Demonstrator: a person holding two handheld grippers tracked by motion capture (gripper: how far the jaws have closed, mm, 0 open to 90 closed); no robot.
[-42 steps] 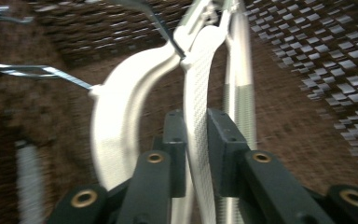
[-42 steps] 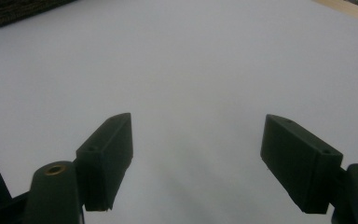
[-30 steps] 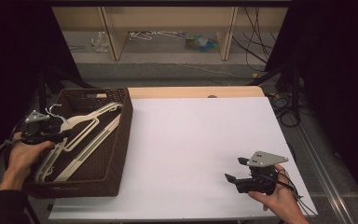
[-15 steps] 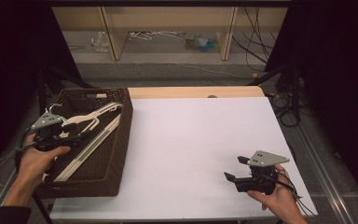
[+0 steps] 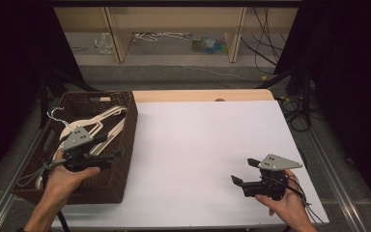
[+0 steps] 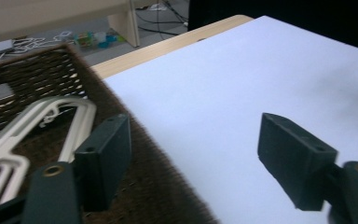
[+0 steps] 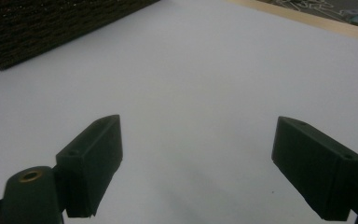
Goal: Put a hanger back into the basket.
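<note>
A dark brown wicker basket (image 5: 121, 179) stands on the left of the white table (image 5: 198, 145) and holds several white hangers (image 5: 96, 123). My left gripper (image 5: 108, 146) hovers over the basket's right side, pointing right. Its jaws have just been opening and stand open with nothing between them. In the left gripper view the left gripper (image 6: 200, 163) spans the basket rim (image 6: 140, 154), with the hangers (image 6: 51, 116) to its left. My right gripper (image 5: 244, 171) rests near the table's front right corner. Its jaws have just been opening too. The right gripper (image 7: 198, 163) is open over bare table.
The basket's side (image 7: 51, 23) shows far off in the right gripper view. A wooden strip (image 5: 203, 95) edges the table's far side. Behind it stands a low shelf (image 5: 174, 29) with clutter on the floor. Cables (image 5: 294, 111) hang at the right.
My left hand has moved right, from the basket's left edge to above its right side, and its jaws have spread wider. The right hand has stayed put.
</note>
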